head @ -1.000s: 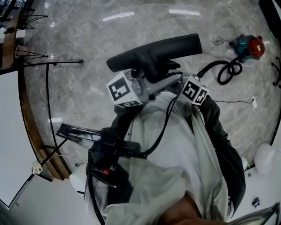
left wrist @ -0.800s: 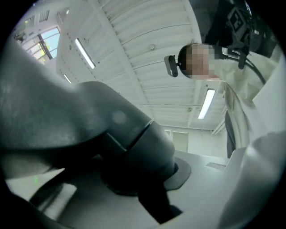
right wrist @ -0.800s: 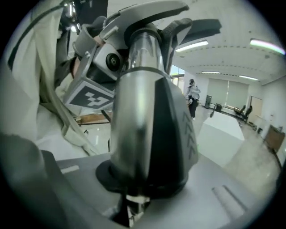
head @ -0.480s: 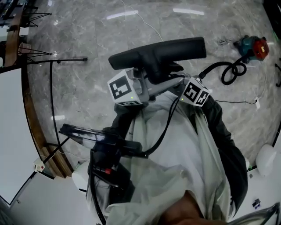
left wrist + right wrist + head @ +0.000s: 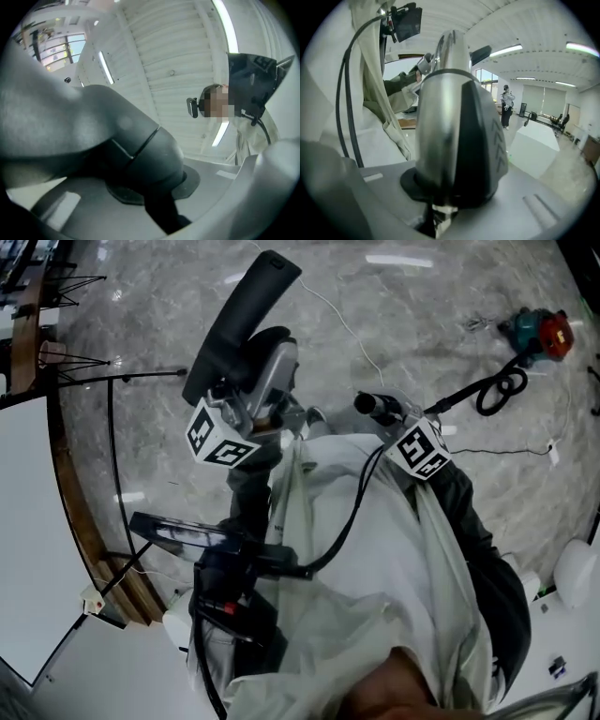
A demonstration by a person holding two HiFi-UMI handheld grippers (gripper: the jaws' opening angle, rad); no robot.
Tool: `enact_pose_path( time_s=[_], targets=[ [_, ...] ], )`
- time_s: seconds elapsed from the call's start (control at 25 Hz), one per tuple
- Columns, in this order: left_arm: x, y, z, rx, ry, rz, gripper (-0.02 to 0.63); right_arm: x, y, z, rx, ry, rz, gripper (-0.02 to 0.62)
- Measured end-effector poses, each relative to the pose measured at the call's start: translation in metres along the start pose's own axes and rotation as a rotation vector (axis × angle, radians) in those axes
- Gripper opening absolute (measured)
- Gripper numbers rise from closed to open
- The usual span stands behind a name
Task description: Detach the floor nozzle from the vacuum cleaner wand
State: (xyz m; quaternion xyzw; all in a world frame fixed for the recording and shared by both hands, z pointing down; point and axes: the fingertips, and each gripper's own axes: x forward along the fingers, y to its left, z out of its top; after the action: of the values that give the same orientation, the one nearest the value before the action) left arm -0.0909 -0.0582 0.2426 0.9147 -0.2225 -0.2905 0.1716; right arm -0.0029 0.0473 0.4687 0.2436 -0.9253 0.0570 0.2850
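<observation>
Nozzle now swings up off wand; your left gripper clamps it, right gripper clamps wand, so part them steadily.

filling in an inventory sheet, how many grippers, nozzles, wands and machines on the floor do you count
grippers: 2, left gripper and right gripper
floor nozzle: 1
wand: 1
red and teal machine on the floor: 1
total: 5

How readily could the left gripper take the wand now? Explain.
Probably no: the left gripper is shut on the floor nozzle, apart from the wand, which the right gripper clamps.
</observation>
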Motion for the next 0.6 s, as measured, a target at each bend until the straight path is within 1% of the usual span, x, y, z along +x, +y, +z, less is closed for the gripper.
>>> enact_pose_path(
  time_s=[0.08, 0.12, 0.16, 0.28, 0.4, 0.48, 0.6],
  targets=[
    [-0.017, 0.013, 0.003, 0.109, 0.099, 0.049, 0.077, -0.007, -0.007, 0.005, 0.019, -0.048, 0.001, 0.084],
    [-0.026, 0.018, -0.001, 0.140, 0.148, 0.073, 0.077, -0.011, -0.012, 0.009, 0.031, -0.068, -0.006, 0.084],
    [-0.035, 0.021, -0.007, 0.144, 0.184, 0.090, 0.077, -0.014, -0.016, 0.012, 0.040, -0.085, -0.018, 0.084],
    [-0.062, 0.024, -0.034, 0.064, 0.249, 0.137, 0.077, -0.019, -0.024, 0.020, 0.038, -0.104, -0.060, 0.084],
    [-0.076, 0.019, -0.061, -0.014, 0.283, 0.187, 0.077, -0.020, -0.028, 0.026, 0.014, -0.090, -0.089, 0.084],
    [-0.078, 0.013, -0.076, -0.059, 0.286, 0.201, 0.077, -0.021, -0.031, 0.027, 0.008, -0.067, -0.112, 0.084],
    [-0.072, 0.005, -0.093, -0.101, 0.294, 0.192, 0.077, -0.018, -0.035, 0.031, 0.022, -0.058, -0.144, 0.085]
  ],
)
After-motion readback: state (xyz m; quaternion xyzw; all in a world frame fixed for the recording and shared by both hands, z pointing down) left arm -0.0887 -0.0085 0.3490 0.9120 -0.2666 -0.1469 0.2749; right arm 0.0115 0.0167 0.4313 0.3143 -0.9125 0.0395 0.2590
